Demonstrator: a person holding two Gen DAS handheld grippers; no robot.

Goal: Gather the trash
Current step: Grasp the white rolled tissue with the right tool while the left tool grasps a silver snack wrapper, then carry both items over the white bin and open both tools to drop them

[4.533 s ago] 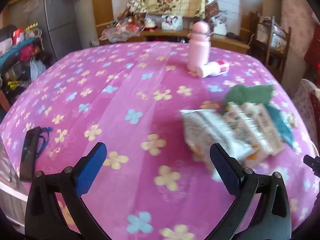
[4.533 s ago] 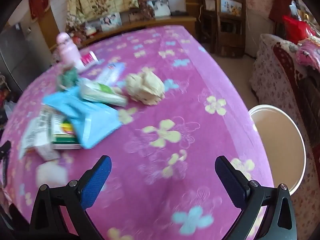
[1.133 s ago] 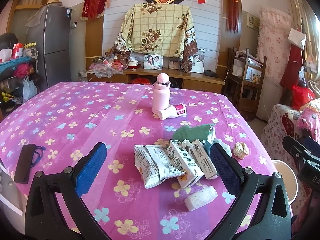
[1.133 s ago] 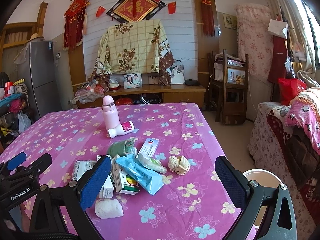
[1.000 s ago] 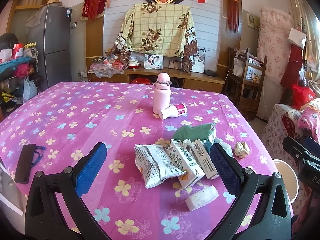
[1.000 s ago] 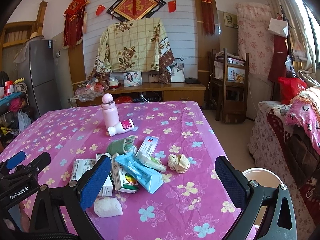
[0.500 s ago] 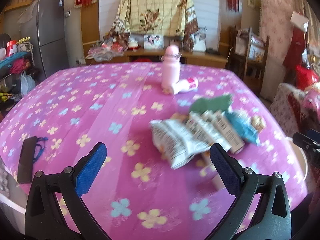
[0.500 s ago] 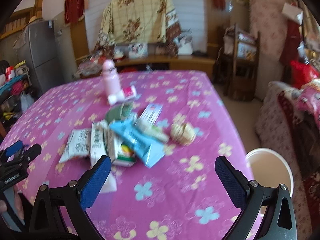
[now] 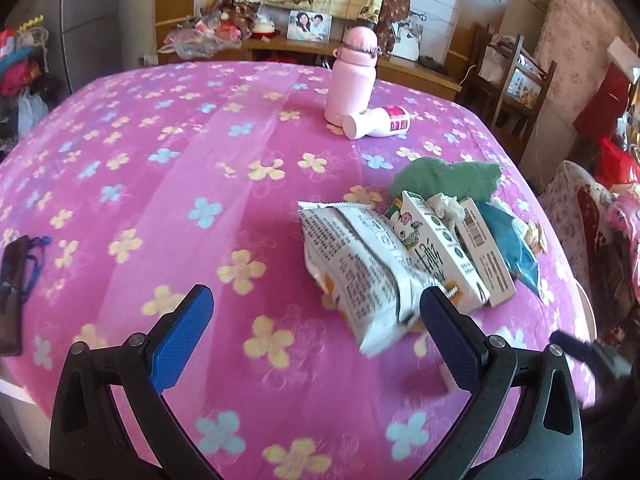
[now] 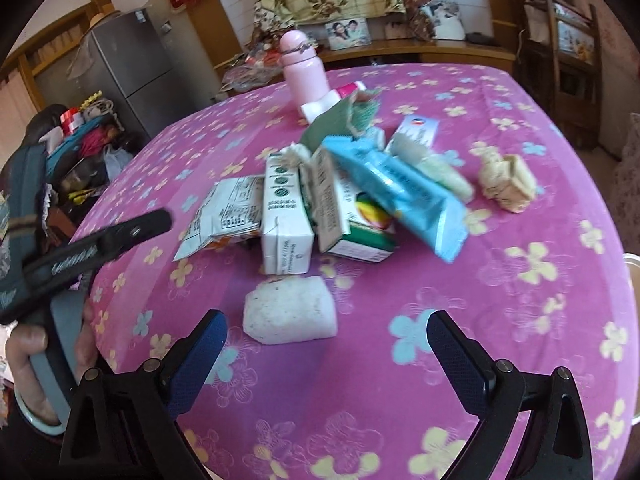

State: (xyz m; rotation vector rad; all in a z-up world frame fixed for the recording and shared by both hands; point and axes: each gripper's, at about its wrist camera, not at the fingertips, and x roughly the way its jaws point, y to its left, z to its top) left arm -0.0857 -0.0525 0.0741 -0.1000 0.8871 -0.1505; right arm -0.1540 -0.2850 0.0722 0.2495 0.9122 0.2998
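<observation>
Both grippers are held wide open above the counter [image 9: 168, 184], with nothing between their blue pads. Left gripper [image 9: 316, 332] is seen just short of the trash pile, its right pad close beside the white snack wrapper [image 9: 356, 264]. Right gripper [image 10: 324, 354] is pointed at the white foam lump [image 10: 290, 310], which lies on the near side of the pile, apart from it and just ahead of the pads.

The pile is made up of the wrapper, a white milk carton [image 10: 286, 220], a green-and-white box [image 10: 348, 220], a blue packet [image 10: 400, 188] laid across the box, and a green rag [image 9: 448, 178] at the far side. A crumpled beige paper [image 10: 506, 178] is set to the right of the pile, well apart. Beyond the pile a pink bottle [image 9: 354, 76] stands upright, with a small white bottle [image 9: 376, 122] lying on its side against it.
</observation>
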